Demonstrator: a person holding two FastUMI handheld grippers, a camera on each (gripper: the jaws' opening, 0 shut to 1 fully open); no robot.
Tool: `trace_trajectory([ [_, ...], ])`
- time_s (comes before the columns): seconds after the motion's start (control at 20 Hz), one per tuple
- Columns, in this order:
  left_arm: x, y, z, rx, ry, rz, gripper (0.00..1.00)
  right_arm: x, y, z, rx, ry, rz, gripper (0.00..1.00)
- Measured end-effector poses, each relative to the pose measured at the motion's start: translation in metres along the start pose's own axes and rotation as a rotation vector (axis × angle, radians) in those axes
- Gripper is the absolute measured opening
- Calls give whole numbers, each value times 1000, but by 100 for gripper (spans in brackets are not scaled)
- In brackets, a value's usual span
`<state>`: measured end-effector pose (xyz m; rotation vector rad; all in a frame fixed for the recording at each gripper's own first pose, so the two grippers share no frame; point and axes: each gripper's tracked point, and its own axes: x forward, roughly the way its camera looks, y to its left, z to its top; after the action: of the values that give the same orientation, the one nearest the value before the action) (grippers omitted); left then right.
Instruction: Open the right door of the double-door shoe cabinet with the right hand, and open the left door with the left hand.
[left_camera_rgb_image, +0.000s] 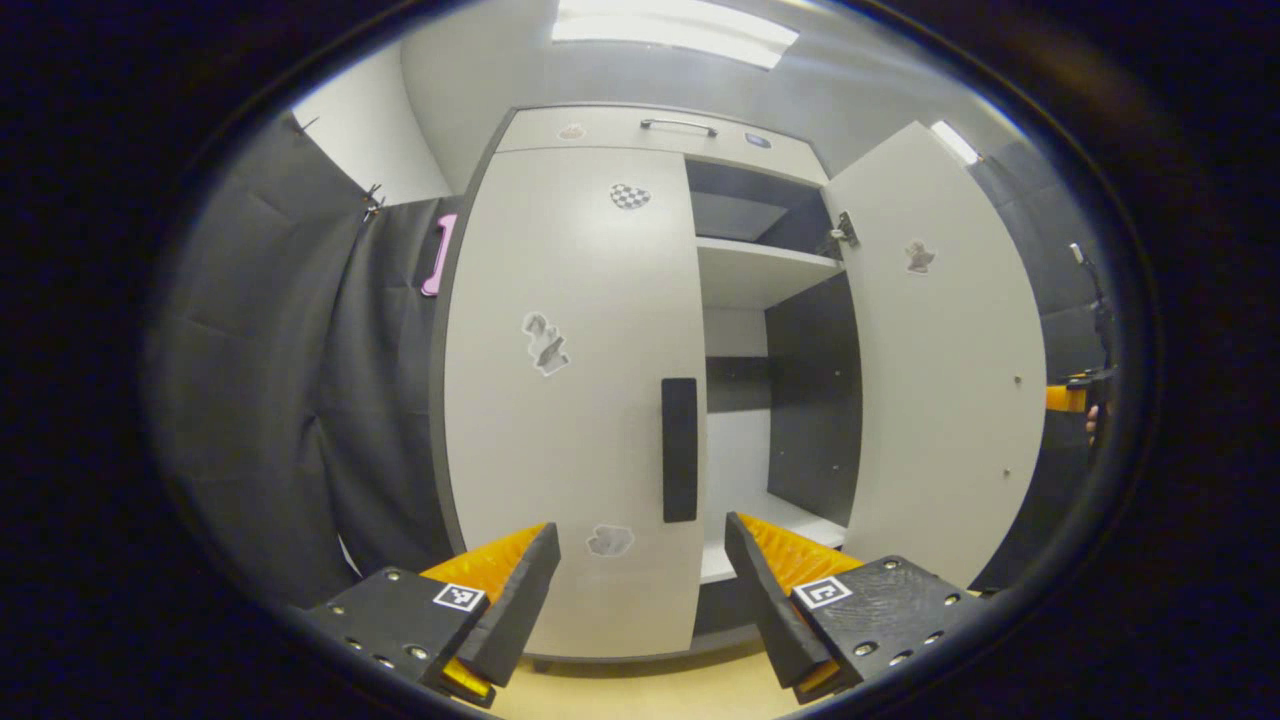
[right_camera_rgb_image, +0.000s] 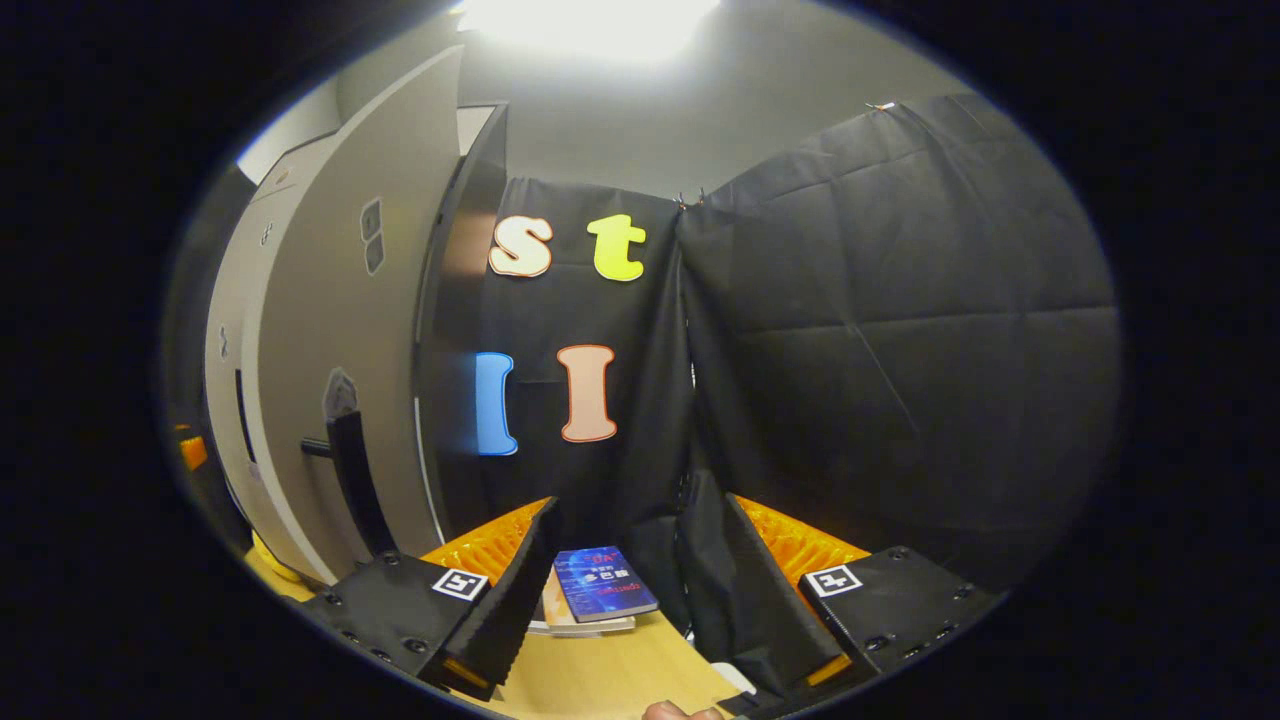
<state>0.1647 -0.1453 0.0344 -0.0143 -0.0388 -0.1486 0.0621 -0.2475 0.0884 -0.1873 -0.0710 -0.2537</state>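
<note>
In the left gripper view the grey double-door shoe cabinet (left_camera_rgb_image: 600, 130) stands straight ahead. Its left door (left_camera_rgb_image: 570, 400) is closed, with a black vertical handle (left_camera_rgb_image: 679, 450) near its inner edge. The right door (left_camera_rgb_image: 940, 350) is swung wide open, baring the shelves (left_camera_rgb_image: 765, 270) inside. My left gripper (left_camera_rgb_image: 640, 585) is open just short of the left door, its fingers either side of the handle's lower end and touching nothing. In the right gripper view the open right door (right_camera_rgb_image: 340, 300) and its black handle (right_camera_rgb_image: 350, 490) lie to the left. My right gripper (right_camera_rgb_image: 640, 585) is open and empty, off the door.
A top drawer with a metal handle (left_camera_rgb_image: 680, 125) sits above the doors. Black cloth walls (right_camera_rgb_image: 900, 350) close in on both sides. A blue book (right_camera_rgb_image: 605, 583) lies on a light wooden surface (right_camera_rgb_image: 600, 670) ahead of the right gripper. The other gripper (left_camera_rgb_image: 1075, 398) peeks past the open door's edge.
</note>
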Motion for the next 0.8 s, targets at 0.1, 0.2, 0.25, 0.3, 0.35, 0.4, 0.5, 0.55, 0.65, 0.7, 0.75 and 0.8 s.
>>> trace_trajectory([
  [0.1, 20, -11, 8, 6, -12, 2, 96, 20, 9, -3, -20, -1, 21, 99],
  [0.2, 37, -21, 13, 14, -11, 0, 96, 38, 10, -8, -49, -3, 35, 99],
  [0.25, 45, -23, 15, 18, -9, 8, 95, 46, 12, -9, -57, -6, 45, 100],
  [0.3, 53, -25, 16, 21, -10, 16, 96, 55, 14, -13, -57, -4, 57, 100],
  [0.35, 62, -27, 20, 25, -13, 27, 96, 61, 15, -16, -57, 1, 71, 99],
  [0.4, 71, -26, 20, 27, -14, 36, 96, 68, 15, -20, -56, 3, 80, 98],
  [0.5, 91, -28, 25, 28, -14, 45, 94, 81, 10, -23, -45, 5, 90, 97],
  [0.55, 100, -29, 26, 23, -7, 50, 93, 87, 8, -26, -34, 9, 95, 97],
  [0.65, 115, -29, 28, -8, -7, 65, 93, 100, 1, -32, -17, 17, 100, 97],
  [0.7, 122, -26, 28, -29, -11, 83, 82, 107, -3, -34, -12, 18, 100, 96],
  [0.75, 128, -27, 27, -49, -6, 86, 71, 113, -6, -36, -7, 21, 103, 97],
  [0.8, 133, -25, 26, -61, 0, 96, 67, 119, -8, -41, 0, 26, 110, 96],
])
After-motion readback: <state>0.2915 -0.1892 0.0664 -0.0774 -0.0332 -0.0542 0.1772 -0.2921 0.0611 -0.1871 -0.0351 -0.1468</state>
